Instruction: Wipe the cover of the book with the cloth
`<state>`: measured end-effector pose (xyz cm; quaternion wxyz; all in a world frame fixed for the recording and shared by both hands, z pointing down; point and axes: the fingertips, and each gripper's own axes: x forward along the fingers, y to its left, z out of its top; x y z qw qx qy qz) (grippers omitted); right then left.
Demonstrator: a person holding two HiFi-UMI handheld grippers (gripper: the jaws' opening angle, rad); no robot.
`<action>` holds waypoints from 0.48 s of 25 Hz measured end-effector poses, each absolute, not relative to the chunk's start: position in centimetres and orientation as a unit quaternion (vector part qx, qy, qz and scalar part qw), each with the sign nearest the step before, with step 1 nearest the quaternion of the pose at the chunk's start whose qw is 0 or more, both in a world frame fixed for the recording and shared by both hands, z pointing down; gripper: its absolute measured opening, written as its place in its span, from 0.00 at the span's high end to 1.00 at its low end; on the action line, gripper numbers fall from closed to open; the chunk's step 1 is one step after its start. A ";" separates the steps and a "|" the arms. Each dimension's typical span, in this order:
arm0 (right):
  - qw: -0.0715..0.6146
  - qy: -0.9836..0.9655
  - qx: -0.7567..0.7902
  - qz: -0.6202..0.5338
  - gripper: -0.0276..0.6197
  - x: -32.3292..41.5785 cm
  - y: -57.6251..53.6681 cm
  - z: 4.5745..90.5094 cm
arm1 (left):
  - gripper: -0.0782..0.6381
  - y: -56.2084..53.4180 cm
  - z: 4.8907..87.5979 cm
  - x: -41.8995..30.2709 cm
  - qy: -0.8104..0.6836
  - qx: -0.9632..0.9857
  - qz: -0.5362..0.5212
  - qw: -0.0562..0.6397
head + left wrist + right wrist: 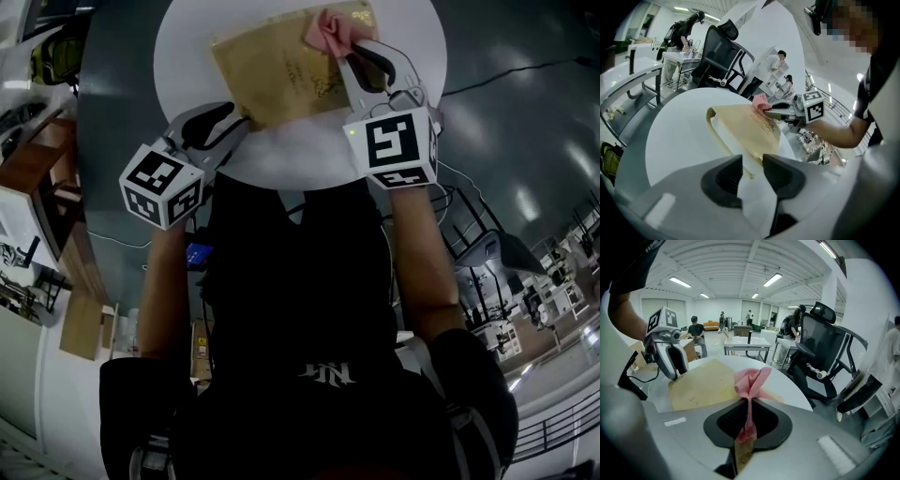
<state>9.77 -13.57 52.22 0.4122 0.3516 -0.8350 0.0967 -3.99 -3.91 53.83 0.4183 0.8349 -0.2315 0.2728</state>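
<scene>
A big open-plan office or lab hall: long strip lights [773, 279] on a white beamed ceiling, a white column [830, 289], a glossy grey floor [525, 112], rows of white desks [745, 344] with people [696, 331] working at them, a black high-backed office chair [825, 352] beside the round white desk [187, 47], an orange sofa [711, 325] by the far wall, a metal railing [553, 433] along one edge

The cloth [751, 380] is pink woven fabric with a coarse, open texture. The book [701, 385] has a tan matt paper cover. The table [679, 140] top is white, smooth and low-gloss.
</scene>
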 end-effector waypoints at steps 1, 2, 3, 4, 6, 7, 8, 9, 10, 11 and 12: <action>0.414 -0.831 0.359 0.098 0.92 10.6 -13.7 52.2 | 0.70 -3.9 53.8 -4.0 -0.232 0.835 0.273 0.418; 0.416 -0.827 0.366 0.098 0.92 11.3 -13.8 52.2 | 0.70 -3.8 53.8 -4.0 -0.232 0.835 0.273 0.418; 0.417 -0.823 0.373 0.099 0.92 12.1 -13.9 52.2 | 0.70 -3.8 53.8 -4.0 -0.232 0.835 0.273 0.418; 0.418 -0.819 0.379 0.100 0.92 12.9 -14.1 52.2 | 0.70 -3.8 53.8 -3.9 -0.232 0.835 0.274 0.418; 0.421 -0.811 0.391 0.106 0.92 14.4 -14.4 52.4 | 0.70 -3.8 53.9 -3.8 -0.231 0.834 0.274 0.419; 0.426 -0.805 0.398 0.113 0.92 15.4 -14.5 52.6 | 0.70 -3.9 53.9 -3.7 -0.230 0.834 0.275 0.419; 0.435 -0.795 0.404 0.122 0.92 16.6 -14.6 53.0 | 0.70 -3.9 53.9 -3.5 -0.230 0.834 0.276 0.419; 0.447 -0.783 0.411 0.130 0.92 18.0 -14.7 53.4 | 0.70 -4.0 53.9 -3.3 -0.229 0.834 0.276 0.419; 0.455 -0.773 0.420 0.136 0.92 19.3 -14.7 53.6 | 0.70 -4.0 53.8 -3.2 -0.230 0.834 0.276 0.419; 0.453 -0.769 0.430 0.136 0.92 20.2 -14.7 53.2 | 0.70 -4.0 53.8 -3.0 -0.230 0.834 0.276 0.419; 0.444 -0.771 0.439 0.129 0.92 20.4 -14.8 52.3 | 0.70 -4.0 53.7 -3.0 -0.230 0.834 0.275 0.420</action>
